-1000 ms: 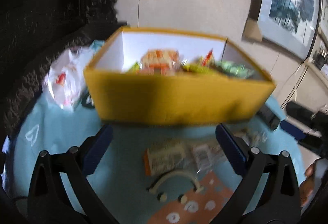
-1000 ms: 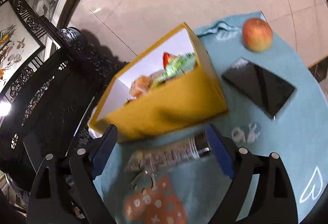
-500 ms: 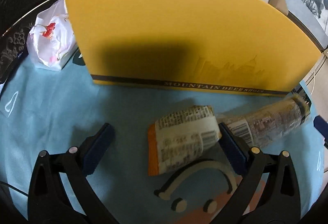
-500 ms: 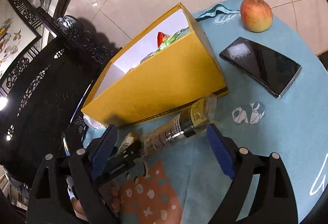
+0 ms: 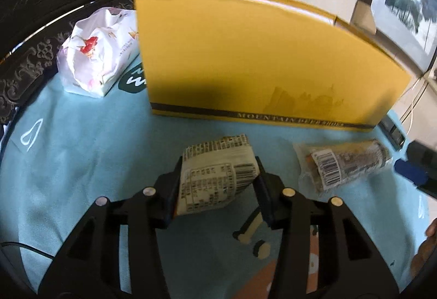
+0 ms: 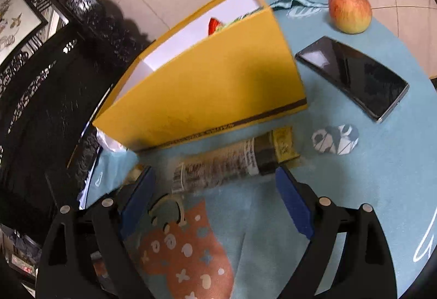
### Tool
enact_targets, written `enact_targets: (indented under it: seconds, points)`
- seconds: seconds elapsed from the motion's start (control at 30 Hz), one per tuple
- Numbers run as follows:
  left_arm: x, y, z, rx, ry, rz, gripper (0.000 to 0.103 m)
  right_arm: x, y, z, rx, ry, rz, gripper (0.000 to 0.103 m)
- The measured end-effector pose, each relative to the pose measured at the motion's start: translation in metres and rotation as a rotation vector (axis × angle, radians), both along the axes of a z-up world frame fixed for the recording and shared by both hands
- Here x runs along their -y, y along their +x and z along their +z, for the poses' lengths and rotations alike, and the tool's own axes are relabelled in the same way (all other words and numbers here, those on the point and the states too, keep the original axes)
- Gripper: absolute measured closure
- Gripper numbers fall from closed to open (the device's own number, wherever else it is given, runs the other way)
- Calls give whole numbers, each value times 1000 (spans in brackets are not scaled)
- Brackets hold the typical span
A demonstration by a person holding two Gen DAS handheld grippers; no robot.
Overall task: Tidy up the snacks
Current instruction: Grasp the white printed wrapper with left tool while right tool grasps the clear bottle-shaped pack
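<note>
— How many snacks outside the yellow box (image 5: pixel 262 58)?
— Two. Left gripper (image 5: pixel 218 181) now pinches the printed packet (image 5: pixel 215 176), loose half a second ago; the long tube snack (image 6: pixel 232 162) lies before the right gripper's (image 6: pixel 215 198) spread jaws.

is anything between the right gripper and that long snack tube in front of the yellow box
Nothing visible. The right gripper is open, and the long snack tube lies on bare blue tablecloth just ahead of its fingertips, alongside the yellow box. The left gripper is off to the side, shut on a printed snack packet.
</note>
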State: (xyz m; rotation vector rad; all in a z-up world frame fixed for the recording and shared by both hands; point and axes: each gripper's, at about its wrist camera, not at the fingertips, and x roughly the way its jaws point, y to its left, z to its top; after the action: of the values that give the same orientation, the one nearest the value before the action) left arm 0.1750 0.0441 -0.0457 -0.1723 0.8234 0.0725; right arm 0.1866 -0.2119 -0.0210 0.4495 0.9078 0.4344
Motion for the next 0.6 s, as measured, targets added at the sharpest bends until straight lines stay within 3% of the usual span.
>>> enact_targets:
  seconds: [0.07,0.2,0.27,0.37,0.4,0.47,0.6]
  points:
    - [-7,1,-2,-5,-33,-3,55,-2,-1,1,18,-32,-2,14]
    - [-1,2,-1,-27,-82,-12,55,-8,4,-10,-88,-10,36,14]
    - [-1,7,-2,-27,-96,-19,55,-6,6,-3,-74,-21,-10,14]
    - [0,5,0,-23,-109,-39,55,-16,11,18,42,-230,-31,13]
    - [1,4,0,-22,-111,-42,55,-27,18,23,72,-304,70,12]
    - [4,2,1,-22,-118,-50,55,-39,34,22,58,-342,226,12]
    - [7,3,2,-22,-118,-54,55,-41,63,7,3,-322,346,12]
